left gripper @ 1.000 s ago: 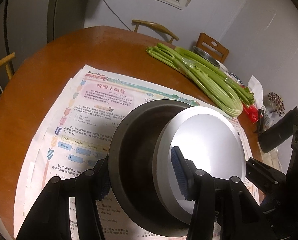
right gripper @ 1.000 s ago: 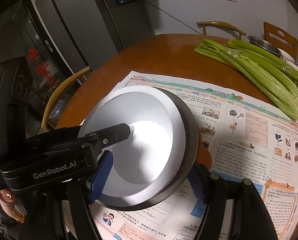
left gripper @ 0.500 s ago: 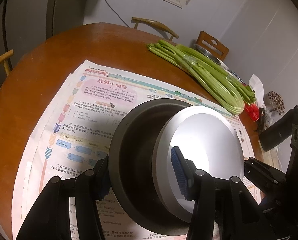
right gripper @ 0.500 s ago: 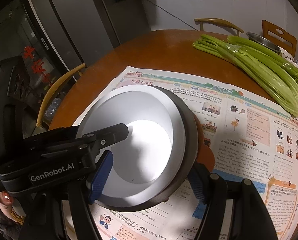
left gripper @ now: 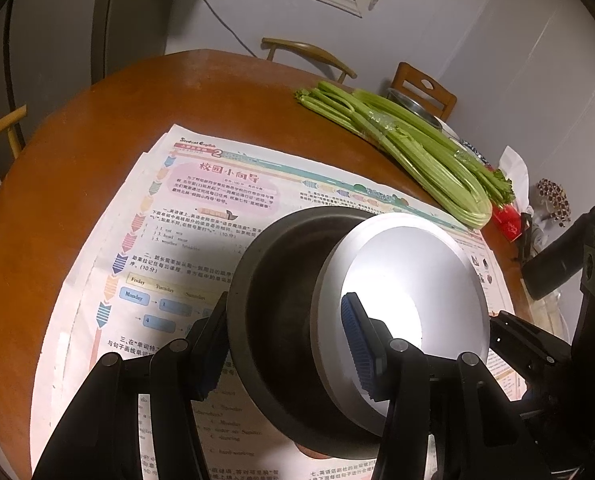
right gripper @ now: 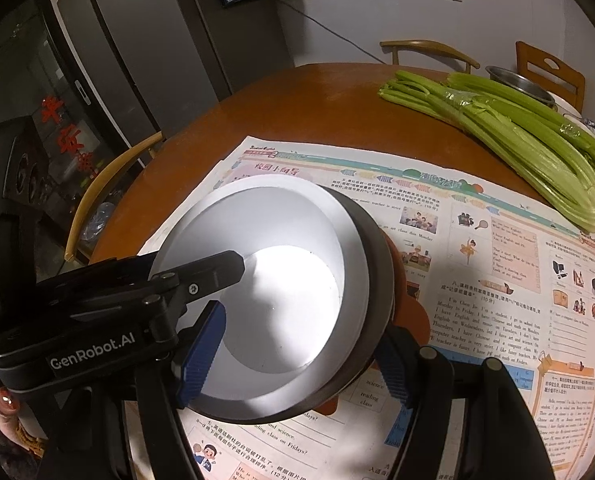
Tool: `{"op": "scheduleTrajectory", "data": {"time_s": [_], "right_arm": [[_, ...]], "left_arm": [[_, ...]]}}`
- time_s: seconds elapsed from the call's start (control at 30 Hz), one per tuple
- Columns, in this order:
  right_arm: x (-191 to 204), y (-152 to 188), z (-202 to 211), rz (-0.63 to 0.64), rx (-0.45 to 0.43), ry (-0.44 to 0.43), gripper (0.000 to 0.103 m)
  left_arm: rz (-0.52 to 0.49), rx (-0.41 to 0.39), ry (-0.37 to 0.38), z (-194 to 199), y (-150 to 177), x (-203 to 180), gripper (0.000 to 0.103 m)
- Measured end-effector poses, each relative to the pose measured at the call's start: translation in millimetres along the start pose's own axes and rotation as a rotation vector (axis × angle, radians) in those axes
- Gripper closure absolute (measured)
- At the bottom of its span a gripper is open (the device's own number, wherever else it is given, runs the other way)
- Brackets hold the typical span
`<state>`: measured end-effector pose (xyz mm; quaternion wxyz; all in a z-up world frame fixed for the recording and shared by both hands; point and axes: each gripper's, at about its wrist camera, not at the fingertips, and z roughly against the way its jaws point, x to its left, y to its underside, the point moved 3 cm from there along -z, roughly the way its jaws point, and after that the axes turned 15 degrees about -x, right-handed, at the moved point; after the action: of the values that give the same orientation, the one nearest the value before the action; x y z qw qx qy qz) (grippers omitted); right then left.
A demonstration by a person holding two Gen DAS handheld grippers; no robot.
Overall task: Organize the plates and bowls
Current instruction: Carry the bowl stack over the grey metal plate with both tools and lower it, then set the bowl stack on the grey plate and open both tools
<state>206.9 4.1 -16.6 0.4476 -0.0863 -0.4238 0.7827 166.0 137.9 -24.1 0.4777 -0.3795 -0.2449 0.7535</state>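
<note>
Nothing shifted — both tools clamp nested round bowls: left tool [left gripper: 289, 344], right tool [right gripper: 297, 356].

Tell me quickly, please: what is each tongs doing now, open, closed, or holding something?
Left tongs: closed on the dark bowl, pads across its wall.
Right tongs: closed across the white bowl nested in the dark bowl.

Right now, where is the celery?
In both wrist views the celery lies at the far right of the round wooden table, just beyond the newspaper and in front of a metal bowl.
</note>
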Motion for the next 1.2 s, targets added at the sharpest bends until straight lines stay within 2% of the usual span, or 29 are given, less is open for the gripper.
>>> {"op": "scheduleTrajectory", "data": {"time_s": [0.2,0.37,0.5,0.67,0.77,0.93,1.03,1.13,1.2], "right_arm": [[2,-2,3,0.008,-0.04,0.027,0.032],[-2,-8,9,0.027,-0.087,0.086,0.032],[-6,-14,23,0.011,-0.146,0.091,0.032],[-11,-13,46,-0.039,-0.204,0.049,0.032],[-9,-8,65,-0.017,-0.254,0.061,0.032],[-9,10,87,0.007,-0.298,0.05,0.032],[-13,25,94,0.009,-0.285,0.069,0.032],[-18,41,101,-0.025,-0.257,0.055,0.032],[-20,50,107,-0.048,-0.24,0.045,0.032]], "left_arm": [[0.009,-0.011,0.001,2,-2,5,0.047],[0.015,-0.06,-0.039,12,-7,11,0.047],[0.002,-0.086,-0.07,22,-8,12,0.047],[-0.039,-0.16,-0.098,52,-5,5,0.046],[-0.069,-0.199,-0.109,72,1,-2,0.046],[-0.136,-0.269,-0.172,109,21,-12,0.041],[-0.131,-0.259,-0.19,119,39,-14,0.035],[-0.082,-0.225,-0.187,122,60,-13,0.033],[-0.087,-0.197,-0.191,121,72,-16,0.033]]}}
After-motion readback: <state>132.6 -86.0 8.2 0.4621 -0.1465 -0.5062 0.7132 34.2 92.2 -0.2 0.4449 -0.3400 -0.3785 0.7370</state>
